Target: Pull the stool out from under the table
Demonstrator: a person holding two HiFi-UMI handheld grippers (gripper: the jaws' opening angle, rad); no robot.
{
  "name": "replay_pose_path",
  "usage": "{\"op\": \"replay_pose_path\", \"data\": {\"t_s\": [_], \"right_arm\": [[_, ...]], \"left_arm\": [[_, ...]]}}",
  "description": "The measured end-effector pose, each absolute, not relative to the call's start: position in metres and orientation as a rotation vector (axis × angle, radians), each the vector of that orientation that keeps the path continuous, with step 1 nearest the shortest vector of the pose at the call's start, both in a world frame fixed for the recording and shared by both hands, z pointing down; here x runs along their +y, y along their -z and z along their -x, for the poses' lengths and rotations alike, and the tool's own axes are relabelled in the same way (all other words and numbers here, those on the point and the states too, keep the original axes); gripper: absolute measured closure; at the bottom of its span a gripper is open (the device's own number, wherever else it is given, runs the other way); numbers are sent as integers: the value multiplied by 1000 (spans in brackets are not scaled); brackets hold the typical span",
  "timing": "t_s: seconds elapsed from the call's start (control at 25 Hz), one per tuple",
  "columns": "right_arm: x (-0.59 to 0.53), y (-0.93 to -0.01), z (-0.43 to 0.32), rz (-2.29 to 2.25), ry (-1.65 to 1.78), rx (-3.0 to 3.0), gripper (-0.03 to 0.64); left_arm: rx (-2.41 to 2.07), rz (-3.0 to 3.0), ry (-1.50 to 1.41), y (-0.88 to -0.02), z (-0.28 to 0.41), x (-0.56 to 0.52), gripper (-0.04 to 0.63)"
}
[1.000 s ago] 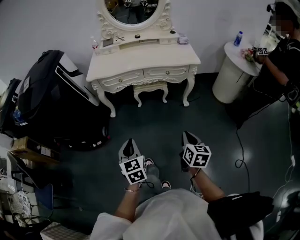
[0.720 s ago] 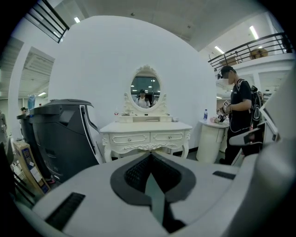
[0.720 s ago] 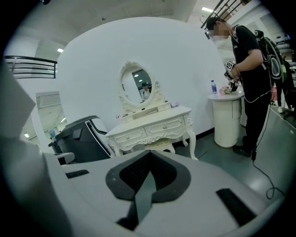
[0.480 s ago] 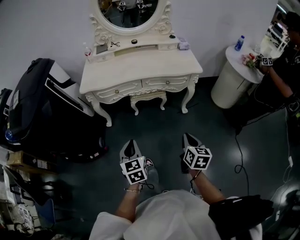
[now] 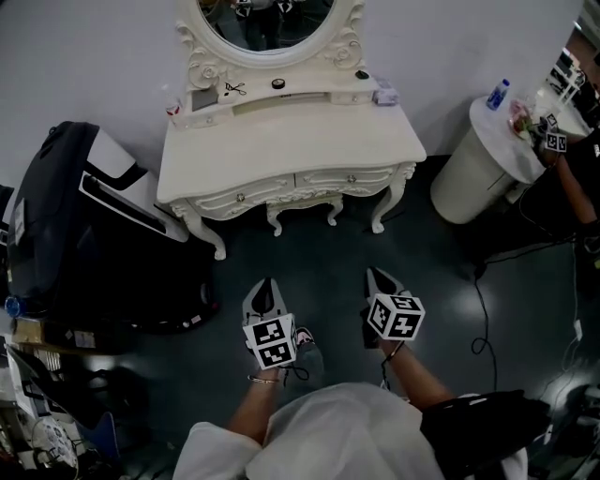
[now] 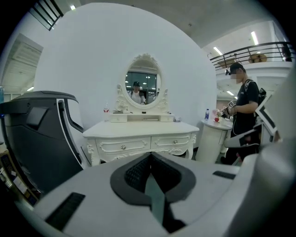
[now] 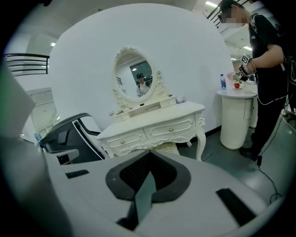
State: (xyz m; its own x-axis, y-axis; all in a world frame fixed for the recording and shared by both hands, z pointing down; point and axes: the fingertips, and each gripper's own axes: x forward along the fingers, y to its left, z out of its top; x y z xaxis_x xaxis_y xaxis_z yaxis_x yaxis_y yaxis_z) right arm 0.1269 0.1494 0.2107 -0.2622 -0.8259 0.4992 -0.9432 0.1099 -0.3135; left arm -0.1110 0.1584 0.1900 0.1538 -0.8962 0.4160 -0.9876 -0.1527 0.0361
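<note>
The cream stool (image 5: 302, 214) is tucked under the white dressing table (image 5: 291, 141); only its front edge and two carved legs show in the head view. In the right gripper view a bit of the stool (image 7: 167, 146) shows under the table's drawers (image 7: 152, 132). My left gripper (image 5: 263, 292) and right gripper (image 5: 378, 279) hover side by side over the dark floor, a good step short of the table, both pointing at it. Both are shut with nothing between the jaws, as the left gripper (image 6: 150, 155) and right gripper (image 7: 149, 152) show in their own views.
A big black machine (image 5: 84, 234) stands close to the table's left side. A round white pedestal (image 5: 478, 169) with a bottle stands at the right, a person (image 5: 572, 159) beside it. A black cable (image 5: 483, 309) lies on the floor at the right. An oval mirror (image 5: 272, 19) tops the table.
I have stepped nearer the table: it fills more of the head view and the stool is more hidden beneath it. Both grippers moved forward with me and stayed shut.
</note>
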Motion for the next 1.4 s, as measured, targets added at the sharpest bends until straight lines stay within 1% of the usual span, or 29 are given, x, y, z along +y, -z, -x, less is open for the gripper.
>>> {"op": "replay_pose_path", "data": {"t_s": [0.24,0.6,0.92,1.4], "right_arm": [[102,-228,-108,-1735,-870,-2138,618],[52,-255,-136,-1847,-980,-2034,618],[-1,-281,-157,-1819,-1064,-2041,617],[-89,-284,-168,-1670,-1032,-2125,618]], "left_arm": [[-1749,-2119,-473,-215,129,108,600],[-1705,-2091,-556,-249,132,48,600],[-1733,-2024,-614,-267,110,12,600],[-1780,-1943,-624,-271,73,-52,600]]}}
